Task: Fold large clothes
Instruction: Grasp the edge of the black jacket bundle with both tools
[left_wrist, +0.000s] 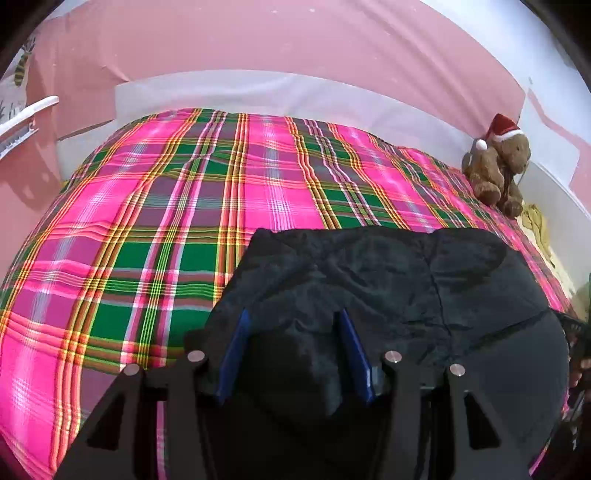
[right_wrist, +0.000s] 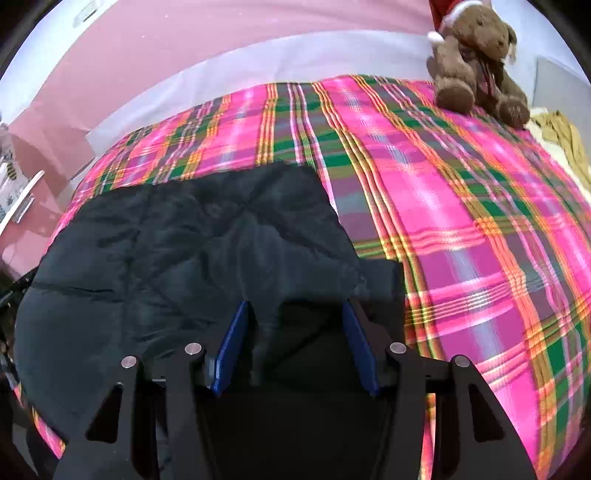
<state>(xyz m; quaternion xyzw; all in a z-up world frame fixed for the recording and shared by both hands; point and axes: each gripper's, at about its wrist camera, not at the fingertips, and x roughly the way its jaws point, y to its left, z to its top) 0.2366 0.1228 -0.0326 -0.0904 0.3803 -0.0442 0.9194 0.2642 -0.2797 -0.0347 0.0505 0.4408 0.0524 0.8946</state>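
A large dark navy garment (left_wrist: 388, 280) lies on a pink, green and yellow plaid bedspread (left_wrist: 147, 221). It also shows in the right wrist view (right_wrist: 177, 236), on the plaid bedspread (right_wrist: 480, 221). My left gripper (left_wrist: 293, 317) is open, its blue pads standing apart around a raised fold of the garment's near left edge. My right gripper (right_wrist: 295, 306) is open too, its blue pads on either side of a bunched ridge at the garment's near right edge. Neither pair of pads presses the cloth.
A brown teddy bear with a red Santa hat (left_wrist: 498, 166) sits at the bed's far right corner, and it shows in the right wrist view (right_wrist: 476, 59). Yellow cloth (right_wrist: 561, 136) lies beside it. A pink wall (left_wrist: 277, 44) stands behind the bed.
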